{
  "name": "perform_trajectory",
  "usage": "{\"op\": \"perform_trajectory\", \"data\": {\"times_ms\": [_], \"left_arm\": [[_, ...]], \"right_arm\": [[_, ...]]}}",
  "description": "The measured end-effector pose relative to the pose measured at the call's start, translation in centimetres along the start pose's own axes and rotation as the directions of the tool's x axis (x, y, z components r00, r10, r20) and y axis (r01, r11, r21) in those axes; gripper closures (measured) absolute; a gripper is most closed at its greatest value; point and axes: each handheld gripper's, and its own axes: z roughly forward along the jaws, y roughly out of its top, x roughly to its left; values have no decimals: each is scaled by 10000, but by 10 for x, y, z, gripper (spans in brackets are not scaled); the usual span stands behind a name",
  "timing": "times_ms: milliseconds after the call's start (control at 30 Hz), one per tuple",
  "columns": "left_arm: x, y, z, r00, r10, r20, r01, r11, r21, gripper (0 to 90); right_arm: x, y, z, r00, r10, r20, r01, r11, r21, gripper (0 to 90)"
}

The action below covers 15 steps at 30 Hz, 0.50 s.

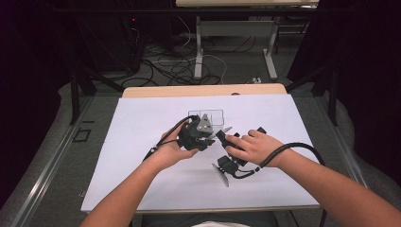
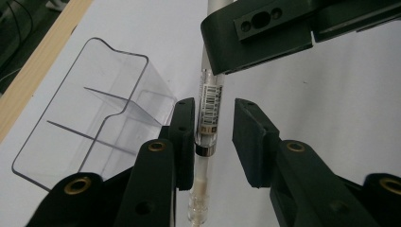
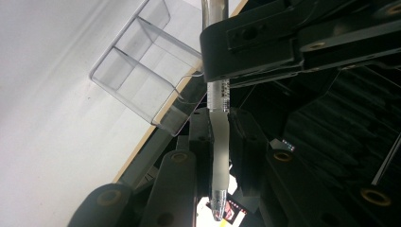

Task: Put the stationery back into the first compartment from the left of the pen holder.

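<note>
A clear-barrelled pen (image 2: pixel 208 94) with a barcode label runs up between the jaws of my left gripper (image 2: pixel 213 106). Its left pad touches the barrel, while a small gap separates the right pad from it. My right gripper (image 3: pixel 220 118) is shut on the frosted grip section of the same pen (image 3: pixel 220 142), tip pointing toward the camera. In the high view both grippers meet at mid-table, the left gripper (image 1: pixel 210 137) facing the right gripper (image 1: pixel 221 138), each in a person's hand. A clear plastic divided box (image 2: pixel 94 104) lies just beyond them.
A white sheet (image 1: pixel 142 142) covers the tabletop, and a wooden edge (image 1: pixel 203 90) shows at the far side. The clear box (image 1: pixel 213 115) sits on the sheet behind the grippers. Cables and table legs lie on the floor beyond.
</note>
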Motion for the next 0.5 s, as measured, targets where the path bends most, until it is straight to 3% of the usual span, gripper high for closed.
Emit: {"op": "perform_trajectory", "data": {"times_ms": [33, 267, 300, 500], "left_arm": [[0, 0, 1, 9999, -135, 39, 135, 9999, 11, 708], [1, 0, 4, 10000, -73, 3, 73, 9997, 222, 746], [0, 0, 5, 10000, -75, 12, 75, 9998, 202, 753], [-2, 0, 8, 9997, 214, -74, -211, 9989, 416, 795]], "right_arm": [[0, 0, 0, 10000, -21, 3, 21, 10000, -46, 796], [2, 1, 1, 9999, 44, 115, -42, 9997, -220, 796], [1, 2, -1, 10000, -23, 60, 23, 10000, -40, 796], [2, 4, 1, 9998, -177, 41, 178, 9996, -208, 796]]}}
